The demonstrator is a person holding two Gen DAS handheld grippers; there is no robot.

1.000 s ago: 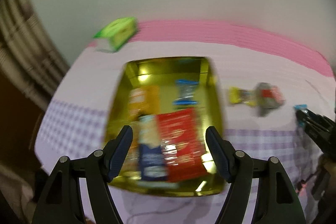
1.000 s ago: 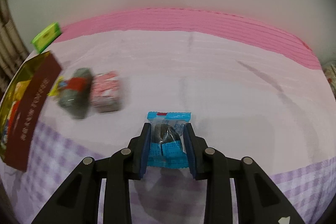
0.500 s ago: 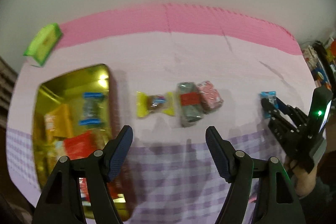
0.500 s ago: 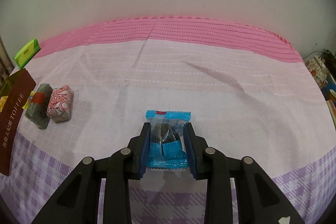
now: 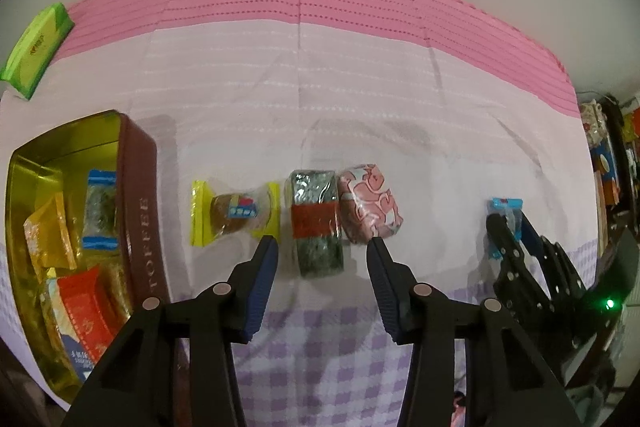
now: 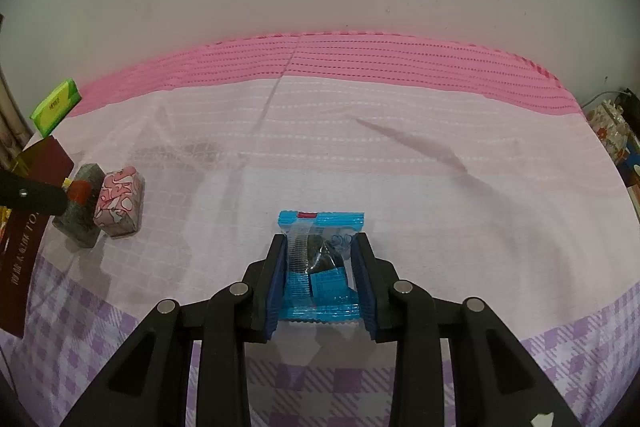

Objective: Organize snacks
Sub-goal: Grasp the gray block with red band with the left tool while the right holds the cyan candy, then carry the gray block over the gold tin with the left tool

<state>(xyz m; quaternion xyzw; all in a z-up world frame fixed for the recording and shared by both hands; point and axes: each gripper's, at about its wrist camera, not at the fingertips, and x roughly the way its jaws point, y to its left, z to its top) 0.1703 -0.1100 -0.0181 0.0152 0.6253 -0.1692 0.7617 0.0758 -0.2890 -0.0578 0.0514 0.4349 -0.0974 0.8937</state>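
My left gripper (image 5: 322,249) is open, just short of a green-grey snack block with a red band (image 5: 316,223). A pink patterned snack (image 5: 370,205) lies against its right side and a yellow-ended candy (image 5: 236,213) lies to its left. A brown and gold toffee tin (image 5: 138,203) with several snacks inside stands at far left. My right gripper (image 6: 322,251) is shut on a blue-wrapped snack (image 6: 320,263), low over the cloth; it also shows in the left wrist view (image 5: 506,223).
A green packet (image 5: 36,51) lies at the back left near the pink strip of the tablecloth (image 5: 360,11). A wall stands behind the table. Cluttered items (image 5: 608,163) sit beyond the table's right edge.
My left gripper has swung right from over the tin to the loose snacks and closed in on them. My right gripper still holds the blue snack and has barely moved.
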